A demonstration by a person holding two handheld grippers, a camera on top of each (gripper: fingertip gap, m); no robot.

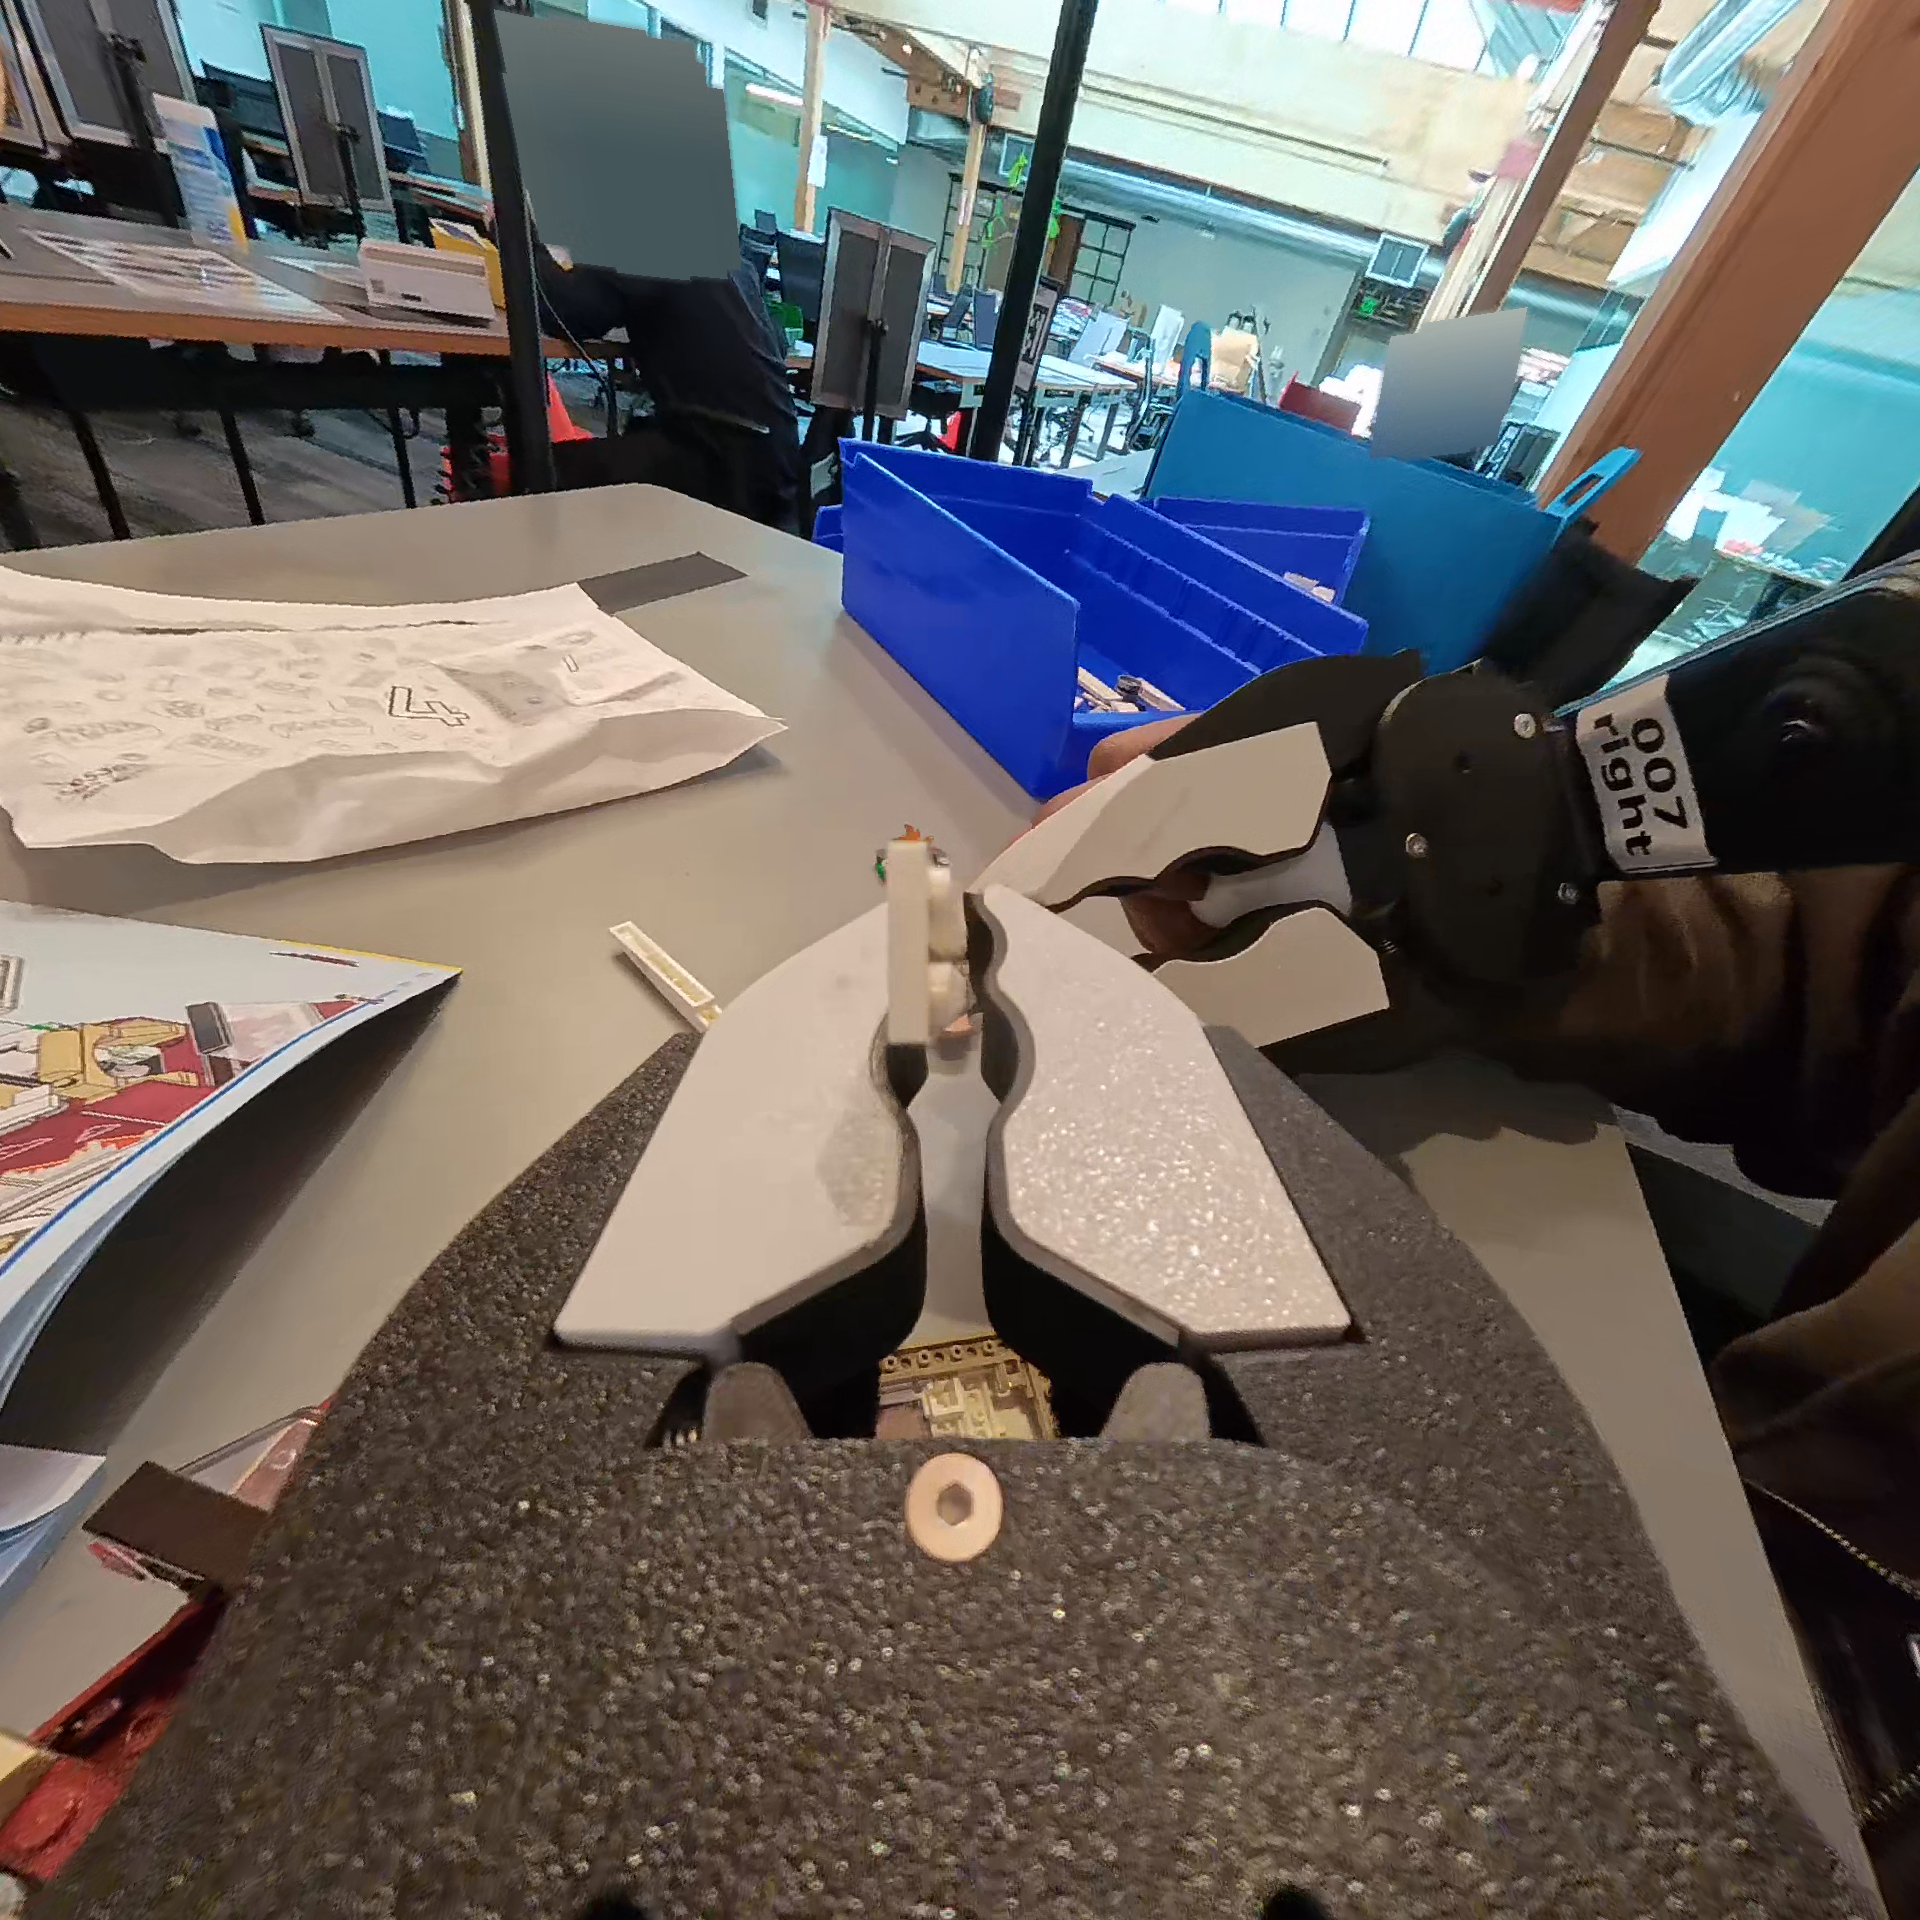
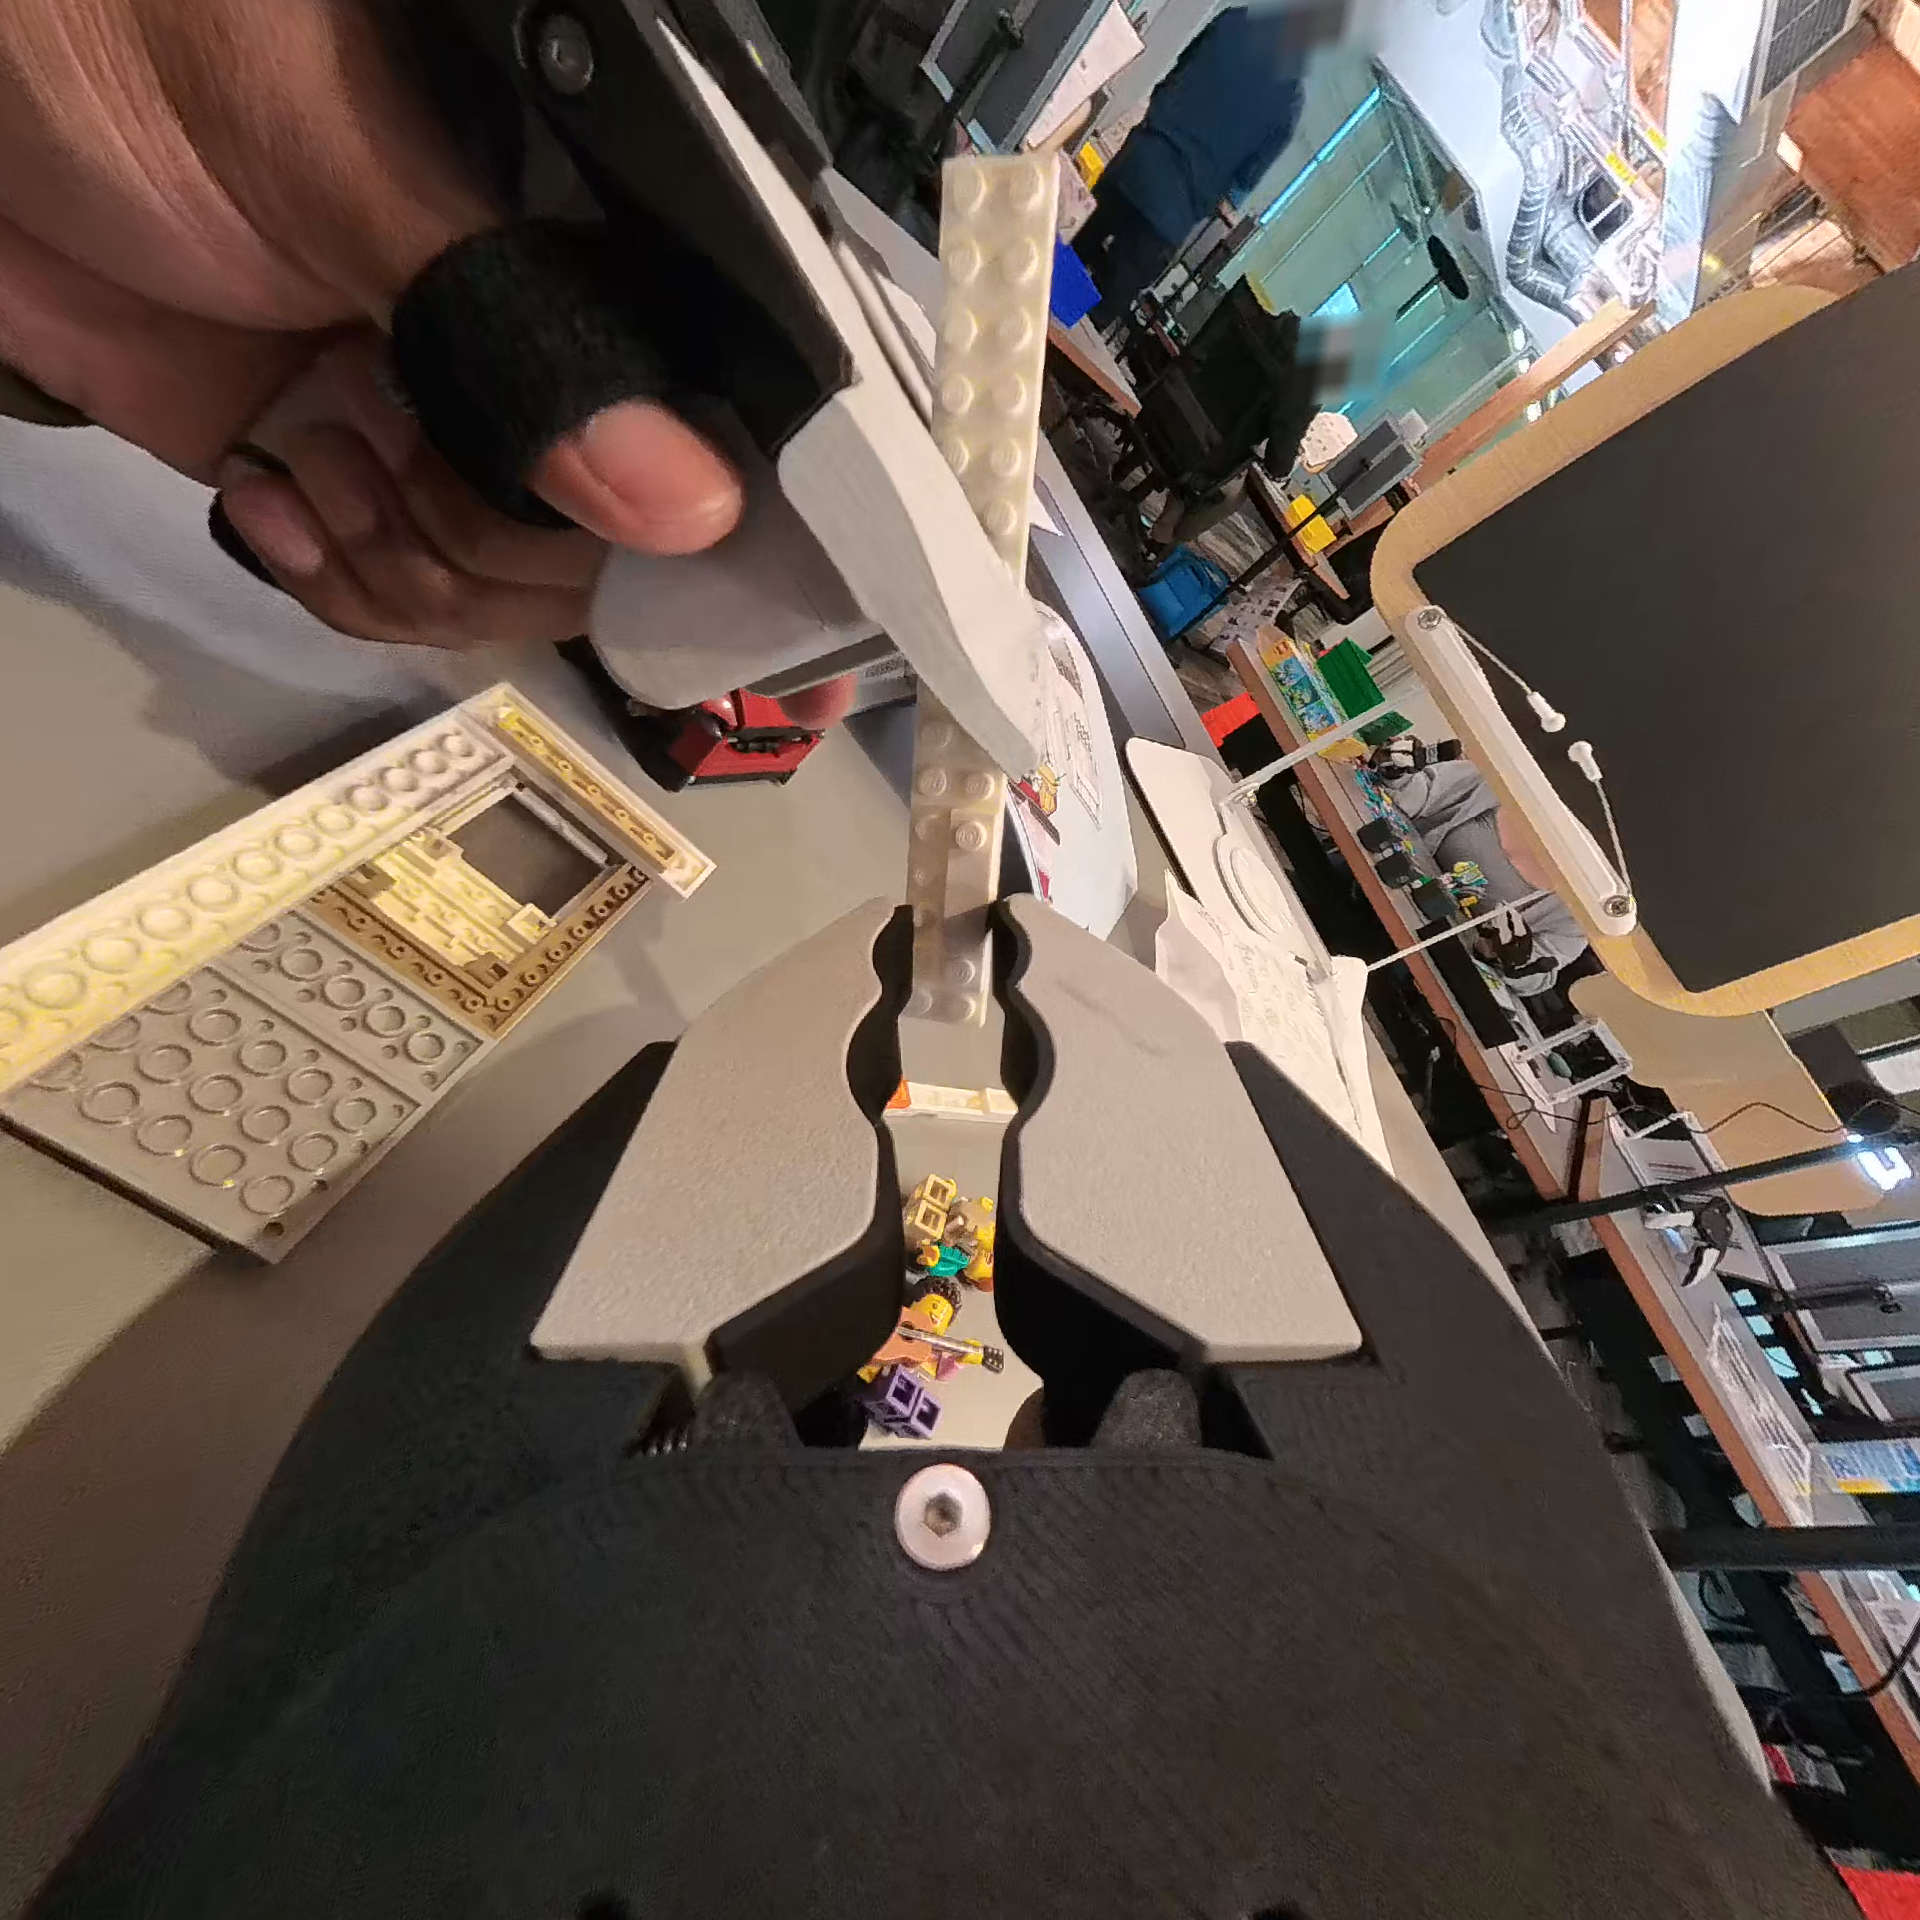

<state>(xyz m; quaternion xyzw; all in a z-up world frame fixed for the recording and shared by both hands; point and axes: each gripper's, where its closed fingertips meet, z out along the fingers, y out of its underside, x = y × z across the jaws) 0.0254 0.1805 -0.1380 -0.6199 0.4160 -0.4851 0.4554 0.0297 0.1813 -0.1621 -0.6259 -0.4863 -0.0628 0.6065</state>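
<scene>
Standing on edge between both pairs of fingers is a long white studded plate [image 2: 982,416], held above the grey bench [image 1: 623,831]. The right gripper [image 2: 951,935] is clenched on the plate's near end, its two grey fingers [image 2: 800,1060] pressing the plate's long edges, studs facing the camera. The left gripper [image 1: 935,966] clamps the same plate farther along, across its thickness; from its own view the plate [image 1: 907,945] shows edge-on, studs toward the right-hand finger [image 1: 1122,1091], and the fingers close tight on it. The right gripper [image 1: 1049,883] comes in from the right of that view, its tip touching the left gripper's finger. A hand [image 2: 312,364] with a black fingertip sleeve holds the left gripper. On the bench just beside the left gripper lies a small white narrow piece [image 1: 665,977]. Farther left lie an open colour booklet [image 1: 156,1070] and a printed white paper bag [image 1: 312,707]; blue bins [image 1: 987,644] stand behind. In the right wrist view, a tan and grey brick assembly [image 2: 260,987] lies underside up, and small toy figures [image 2: 940,1299] lie beneath the fingers.
</scene>
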